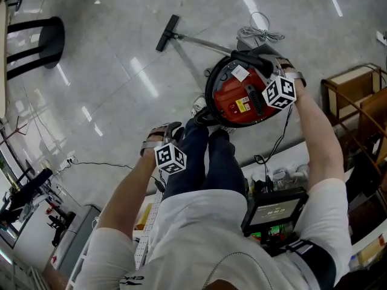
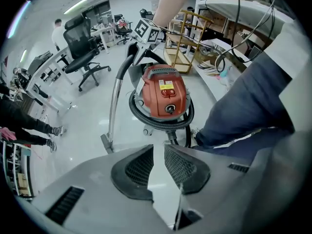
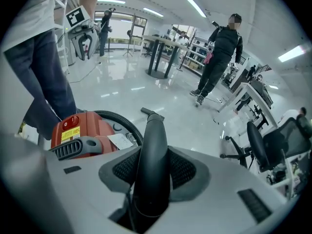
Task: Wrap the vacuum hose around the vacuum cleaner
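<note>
The red vacuum cleaner (image 1: 239, 96) stands on the floor at my feet, with the black ribbed hose (image 1: 208, 95) looped round its body. My right gripper (image 1: 259, 59) is above the vacuum's far side, shut on the hose's black curved handle pipe (image 3: 153, 150), which runs up between its pads. The metal wand (image 1: 199, 42) leads from there to the floor nozzle (image 1: 167, 32). My left gripper (image 1: 174, 128) hangs to the near left of the vacuum (image 2: 165, 94), jaws a little apart with only floor showing between them (image 2: 158, 149).
A coiled power cable (image 1: 260, 34) lies beyond the vacuum. A black stool (image 1: 36, 41) stands far left, a wooden rack (image 1: 354, 95) at the right. An office chair (image 2: 83, 48) and desks are across the room, and a person (image 3: 219, 48) stands by the tables.
</note>
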`<state>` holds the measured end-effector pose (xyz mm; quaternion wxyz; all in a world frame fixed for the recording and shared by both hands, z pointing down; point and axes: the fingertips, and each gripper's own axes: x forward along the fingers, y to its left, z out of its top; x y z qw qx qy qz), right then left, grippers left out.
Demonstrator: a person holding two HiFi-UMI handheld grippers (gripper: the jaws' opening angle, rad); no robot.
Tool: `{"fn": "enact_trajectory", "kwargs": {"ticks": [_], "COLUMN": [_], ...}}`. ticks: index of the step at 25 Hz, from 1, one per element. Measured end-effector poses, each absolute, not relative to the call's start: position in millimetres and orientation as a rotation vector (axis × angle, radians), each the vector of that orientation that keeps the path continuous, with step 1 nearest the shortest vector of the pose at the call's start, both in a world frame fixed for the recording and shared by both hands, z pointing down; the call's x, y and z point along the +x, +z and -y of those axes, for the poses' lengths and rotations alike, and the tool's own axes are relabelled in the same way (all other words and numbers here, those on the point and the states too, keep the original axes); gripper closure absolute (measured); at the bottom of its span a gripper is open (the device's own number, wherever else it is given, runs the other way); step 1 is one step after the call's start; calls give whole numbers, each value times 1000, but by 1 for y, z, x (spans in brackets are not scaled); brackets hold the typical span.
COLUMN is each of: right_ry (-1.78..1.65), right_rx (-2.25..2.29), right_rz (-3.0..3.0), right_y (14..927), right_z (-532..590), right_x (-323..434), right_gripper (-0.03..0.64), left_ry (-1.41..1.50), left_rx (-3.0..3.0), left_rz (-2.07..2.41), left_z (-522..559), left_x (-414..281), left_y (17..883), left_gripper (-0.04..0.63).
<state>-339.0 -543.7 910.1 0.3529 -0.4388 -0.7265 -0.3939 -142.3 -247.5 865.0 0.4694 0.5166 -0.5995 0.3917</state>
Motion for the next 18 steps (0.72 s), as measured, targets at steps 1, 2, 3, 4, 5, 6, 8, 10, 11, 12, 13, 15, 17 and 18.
{"fn": "enact_trajectory", "kwargs": {"ticks": [1,2,3,4,5,6,8,10,11,12,13,15,17,18], "right_ry": [-1014,-1010,-1008,-1006,-1007,-1009,-1019,-1023,-1024,-1026,-1030,-1056,-1089,-1096], "right_rx": [-1132,-1130,-1128,-1127,-1127,-1127,-1123,-1119,-1117,-1114,-1111,-1095,-1070,-1058], "right_rz": [1878,1878,1878,1879,1880,1879,1873,1864,1860,1857,1853,1833,1799,1787], "right_y": [913,916,920,923,926,929,935,942,946,950,954,961,969,972], "right_z": [544,543,541,539,537,534,529,523,519,514,509,500,498,499], "right_x": [-338,-337,-337,-337,-337,-338,-341,-344,-346,-349,-351,-358,-363,-365], "right_gripper": [456,457,456,456,457,456,457,457,456,457,457,459,466,468], "left_ry": [959,958,957,956,955,953,950,945,943,942,940,934,930,928], "left_rx": [1264,1261,1258,1254,1250,1245,1234,1223,1218,1212,1206,1197,1190,1187], "left_rz": [1469,1470,1470,1470,1471,1472,1474,1474,1474,1475,1476,1478,1483,1487], "left_z": [247,246,245,243,242,241,238,234,232,231,229,225,223,222], "left_x": [-142,-141,-141,-140,-140,-139,-138,-135,-134,-134,-134,-134,-134,-135], "left_y": [866,867,869,870,871,872,873,874,875,876,876,877,878,878], "left_gripper": [525,525,525,525,525,525,525,525,525,525,525,525,525,525]}}
